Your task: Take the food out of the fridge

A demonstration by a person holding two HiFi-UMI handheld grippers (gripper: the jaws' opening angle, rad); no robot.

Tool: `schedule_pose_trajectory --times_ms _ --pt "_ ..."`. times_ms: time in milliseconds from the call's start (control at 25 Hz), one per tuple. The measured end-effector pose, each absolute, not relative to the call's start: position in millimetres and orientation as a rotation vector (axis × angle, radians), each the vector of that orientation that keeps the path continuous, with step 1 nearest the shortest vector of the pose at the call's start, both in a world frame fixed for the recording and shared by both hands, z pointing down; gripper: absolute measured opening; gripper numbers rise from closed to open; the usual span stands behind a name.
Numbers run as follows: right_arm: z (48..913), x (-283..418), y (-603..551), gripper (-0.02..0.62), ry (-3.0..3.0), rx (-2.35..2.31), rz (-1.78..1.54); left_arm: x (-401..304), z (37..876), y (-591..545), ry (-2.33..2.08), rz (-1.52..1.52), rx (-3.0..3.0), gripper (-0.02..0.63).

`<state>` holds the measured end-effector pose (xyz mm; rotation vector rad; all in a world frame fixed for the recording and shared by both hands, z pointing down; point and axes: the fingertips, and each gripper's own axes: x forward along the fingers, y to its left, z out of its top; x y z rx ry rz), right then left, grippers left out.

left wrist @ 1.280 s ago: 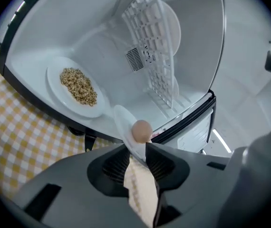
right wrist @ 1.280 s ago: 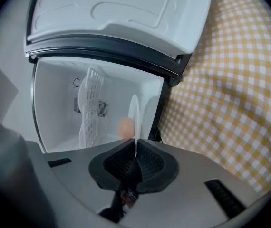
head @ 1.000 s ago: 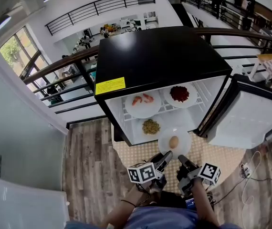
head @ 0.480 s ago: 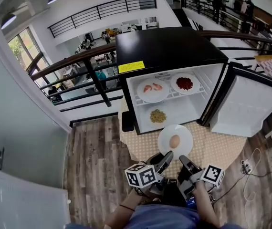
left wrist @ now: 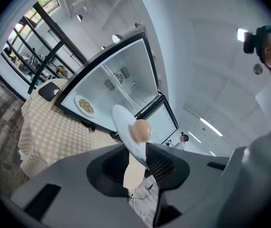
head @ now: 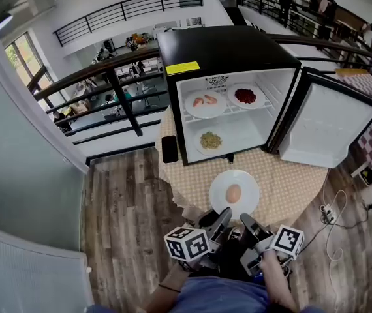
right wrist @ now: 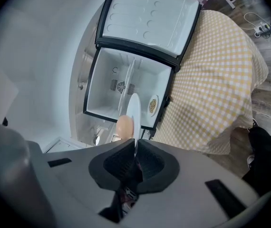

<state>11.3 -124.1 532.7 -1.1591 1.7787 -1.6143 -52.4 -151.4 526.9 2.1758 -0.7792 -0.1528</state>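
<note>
"Tongs first: left tongs point(head: 224, 215) and right tongs point(head: 246, 220), what have they got?"

"Both grip one white plate point(head: 248, 199). The right pair is pinched nearly closed on the thin rim. The left pair stands about half wide, with the rim crossing its gap at a slant."

"Which way does the plate lie from them?"

"Straight ahead. They bite the near rim side by side, one left of centre and one right of it, so neither hand is nearer. The dish reaches out away from the person, roughly level."

"And the food?"

"One egg-shaped lump point(head: 233, 193), pale tan and smooth, sits at the plate's middle. Its long axis points roughly away from the tongs. Rounded as it is, I judge it would roll if the plate tipped."

"Where is that against the fridge?"

"Out of it. The plate hangs over the near edge of the yellow-checked table point(head: 290, 181). The fridge point(head: 232, 51) stands at the table's far side, well apart, with its door point(head: 326, 126) swung open to the right."

"What's inside?"

"Three dishes: shrimp point(head: 205, 101) and something red point(head: 245, 96) up top, a yellowish heap point(head: 211, 140) below. The likely next move — my guess — is lowering this plate onto the table beneath it."
</note>
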Motion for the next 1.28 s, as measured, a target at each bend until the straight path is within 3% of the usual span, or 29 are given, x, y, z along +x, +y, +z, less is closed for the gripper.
schedule_pose_trajectory --times_ms 600,1280 --pt "526 3 -117 0.028 1.868 -1.131 -1.664 -64 515 -139 -0.912 -0.163 2.192 0.117" --pt "513 104 -16 0.028 2.015 -0.963 -1.759 35 509 -26 -1.076 -0.26 2.046 0.117"
